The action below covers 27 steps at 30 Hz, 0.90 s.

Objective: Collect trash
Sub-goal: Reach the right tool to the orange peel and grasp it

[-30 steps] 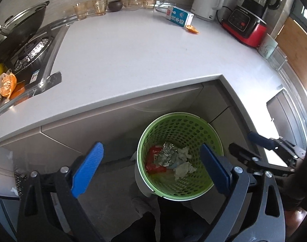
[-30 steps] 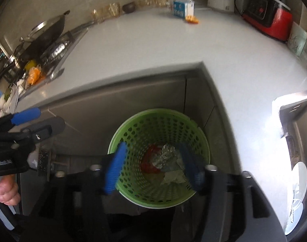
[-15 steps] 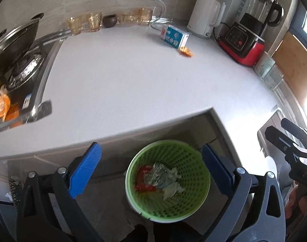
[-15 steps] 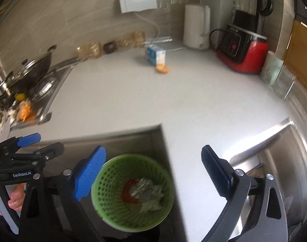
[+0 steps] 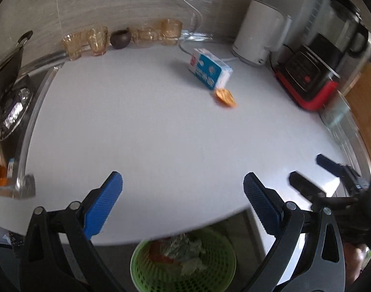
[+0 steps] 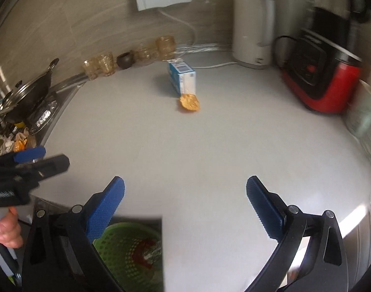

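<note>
Starting nearest you, the green basket sits on the floor below the desk edge, already holding crumpled foil, paper and something red. It lies under and between your two hands, a little closer to the left tongs in the left wrist view, and down at the lower left of the right wrist view.

Both sets of tongs are spread wide and carry nothing; the right tongs hover over the near part of the desk with bare white surface between the blue pads.

What you still have to fetch lies well ahead, toward the back wall: an orange peel and, touching or just behind it, a blue-and-white carton lying on its side. The carton's long axis runs away from you toward the wall and slightly leftward as the right wrist sees it, with its short end facing the peel. From the right tongs the pair sits almost dead ahead; from the left tongs it sits ahead and to the right. I judge the right hand the better placed one for a straight reach.

The carton carries printing on its blue face and what looks like a barcode panel on the end, but motion blur leaves the characters unreadable. The left gripper's body shows white lettering, also too small to read.
</note>
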{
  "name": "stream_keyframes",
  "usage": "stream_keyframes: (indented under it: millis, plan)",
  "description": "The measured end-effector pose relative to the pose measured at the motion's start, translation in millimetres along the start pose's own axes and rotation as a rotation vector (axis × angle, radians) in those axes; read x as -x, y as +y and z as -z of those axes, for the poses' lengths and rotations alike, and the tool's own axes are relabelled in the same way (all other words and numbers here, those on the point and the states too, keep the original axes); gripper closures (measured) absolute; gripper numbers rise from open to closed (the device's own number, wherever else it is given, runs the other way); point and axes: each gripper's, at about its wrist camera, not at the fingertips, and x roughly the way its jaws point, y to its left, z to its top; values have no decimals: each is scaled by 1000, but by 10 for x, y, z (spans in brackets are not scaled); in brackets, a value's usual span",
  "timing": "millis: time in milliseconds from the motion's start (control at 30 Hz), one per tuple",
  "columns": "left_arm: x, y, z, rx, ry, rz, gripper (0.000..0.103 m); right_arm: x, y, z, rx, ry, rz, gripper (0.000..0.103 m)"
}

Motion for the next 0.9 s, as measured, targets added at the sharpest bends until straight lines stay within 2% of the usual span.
stream_keyframes:
  millis: [200, 433, 667, 733, 800, 900]
  plan:
    - [-166, 102, -325, 83, -10, -67, 8, -811, -94, -573, 92, 4, -88, 5]
    - [-402, 193, -483, 158, -6, -135, 8, -1584, -140, -962, 140, 70, -175, 21]
    - [-605, 217, -629, 229, 3, -132, 8, -1828, -65, -1046, 208, 99, -167, 37]
    - [-655, 167, -690, 218, 2, -130, 8, -1840, -61, -1061, 220, 97, -151, 45]
    - [-703, 102, -748, 198, 1, -130, 8, -1843, -95, -1074, 215, 94, -131, 61]
    - [-765, -5, -843, 171, -1, -126, 8, -1851, -182, -1097, 182, 92, -157, 66]
